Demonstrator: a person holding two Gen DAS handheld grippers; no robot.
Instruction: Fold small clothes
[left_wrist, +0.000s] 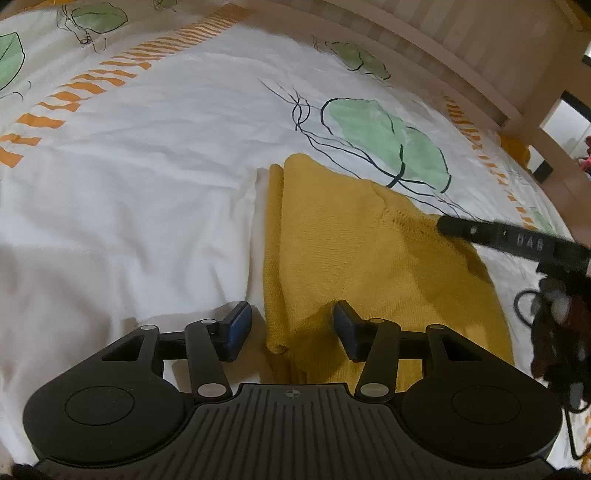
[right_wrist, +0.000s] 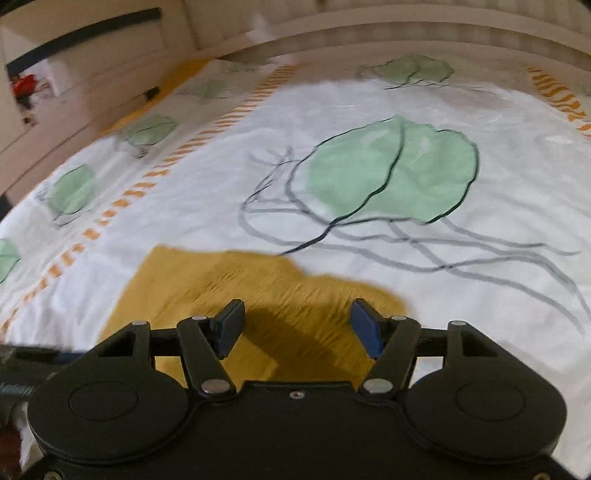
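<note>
The yellow knit garment is found partly folded on the bed — left gripper and right gripper both released, further folds judged outstanding.

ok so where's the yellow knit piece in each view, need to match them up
Left wrist view: the yellow knit garment fills the centre and lower right, its folded near edge lying between the open left gripper fingers.
Right wrist view: it sits bottom centre, blurred, just beyond the open right gripper.
Shared landmark: the large green leaf print on the white bedsheet, just beyond the garment.
</note>
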